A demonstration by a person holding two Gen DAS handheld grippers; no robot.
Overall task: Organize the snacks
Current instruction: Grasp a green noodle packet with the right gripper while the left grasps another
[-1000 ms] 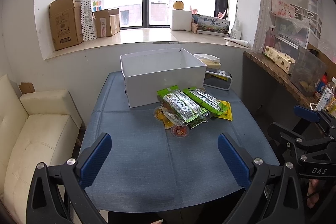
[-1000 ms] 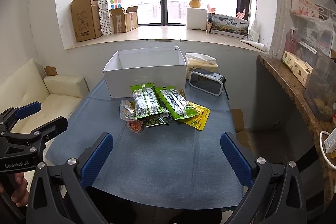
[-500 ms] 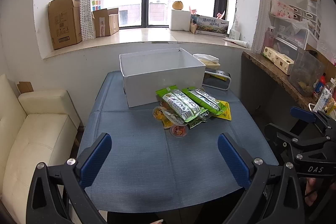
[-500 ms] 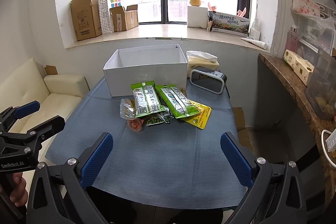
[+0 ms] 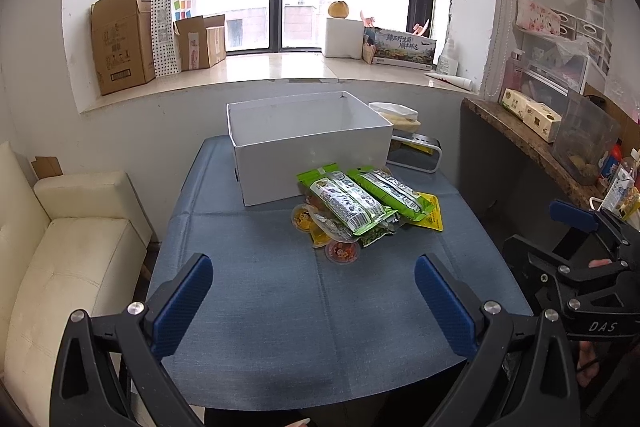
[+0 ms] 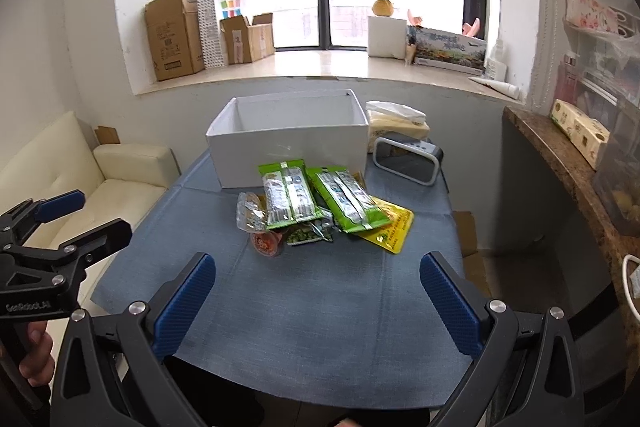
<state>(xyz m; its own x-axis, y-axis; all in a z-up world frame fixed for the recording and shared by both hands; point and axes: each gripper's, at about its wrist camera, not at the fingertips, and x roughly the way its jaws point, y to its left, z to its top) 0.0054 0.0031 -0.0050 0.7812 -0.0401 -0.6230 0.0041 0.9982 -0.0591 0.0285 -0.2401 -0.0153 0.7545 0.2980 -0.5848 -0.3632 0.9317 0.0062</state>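
A pile of snacks lies mid-table on the blue cloth: two green packets (image 5: 348, 201) (image 6: 290, 193), a yellow packet (image 6: 386, 225), small jelly cups (image 5: 342, 251) (image 6: 266, 242) and a clear wrapped snack (image 6: 250, 213). Behind the pile stands an open white box (image 5: 310, 155) (image 6: 288, 143), empty as far as I see. My left gripper (image 5: 314, 301) hangs open over the table's near edge, well short of the pile. My right gripper (image 6: 316, 301) is open too, at the near edge, nothing between its fingers.
A white-framed clock (image 6: 406, 161) and a tissue pack (image 6: 396, 121) stand right of the box. A cream sofa (image 5: 60, 247) is at the left, a stone shelf with boxes (image 5: 532, 131) at the right, and cartons (image 5: 120, 39) on the windowsill.
Both views have drifted slightly; the pile and box sit a touch higher and nearer. Both grippers stay open, and nothing on the table has moved.
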